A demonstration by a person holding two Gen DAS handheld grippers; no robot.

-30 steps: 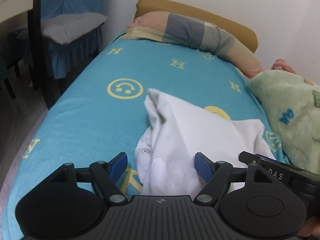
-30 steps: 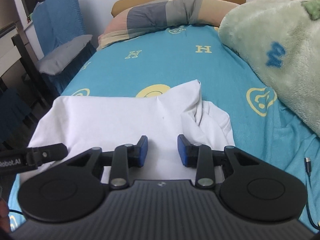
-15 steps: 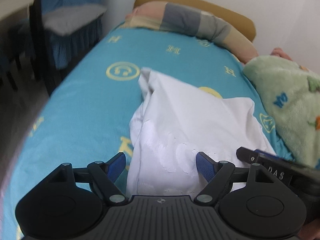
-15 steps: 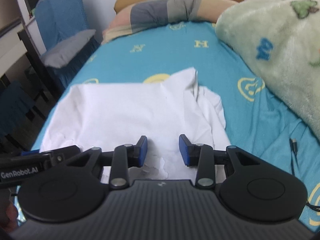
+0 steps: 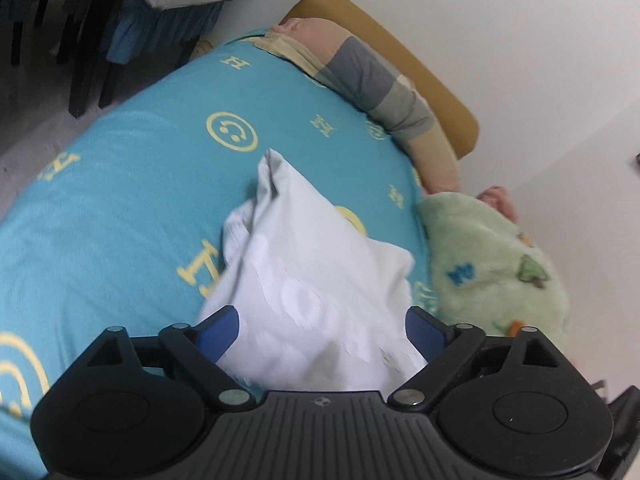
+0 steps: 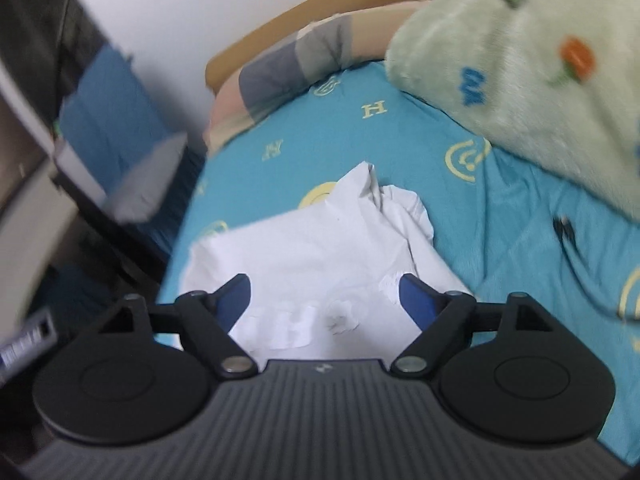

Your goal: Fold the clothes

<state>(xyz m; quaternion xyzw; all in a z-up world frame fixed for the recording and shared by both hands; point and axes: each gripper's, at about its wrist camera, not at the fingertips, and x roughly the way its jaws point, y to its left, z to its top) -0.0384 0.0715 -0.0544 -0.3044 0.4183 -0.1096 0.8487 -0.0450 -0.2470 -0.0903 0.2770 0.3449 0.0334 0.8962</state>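
Where the white garment [image 5: 312, 280] runs down under each gripper's black body, its near edge is hidden in both views, and motion blur leaves the pale raised print on it unreadable; whether either gripper touches the cloth cannot be told. One white garment lies partly folded on the turquoise bedsheet [image 5: 120, 208], its bunched peak toward 12 o'clock. One left gripper [image 5: 322, 330] has its two blue fingers spread wide with nothing between them but the cloth lying beyond; one right gripper [image 6: 325, 300] is likewise spread wide and grasps nothing. Only the right wrist view shows a dark cable [image 6: 568, 240] on the sheet at 3 o'clock, cut off by blur at its lower end, and a sliver of a labelled device at 9 o'clock, too smeared to read; only the left wrist view shows a yellow smiley face [image 5: 231, 131] printed at 11 o'clock and a pink scrap [image 5: 498, 200] beyond the blanket, too small to identify. Both views share one striped pillow [image 5: 372, 84] at 12 o'clock against one tan headboard [image 5: 436, 92], one green fleece blanket [image 6: 520, 72] at 2 o'clock, and one blue-covered chair [image 6: 120, 136] with a grey cushion, its legs cut off.
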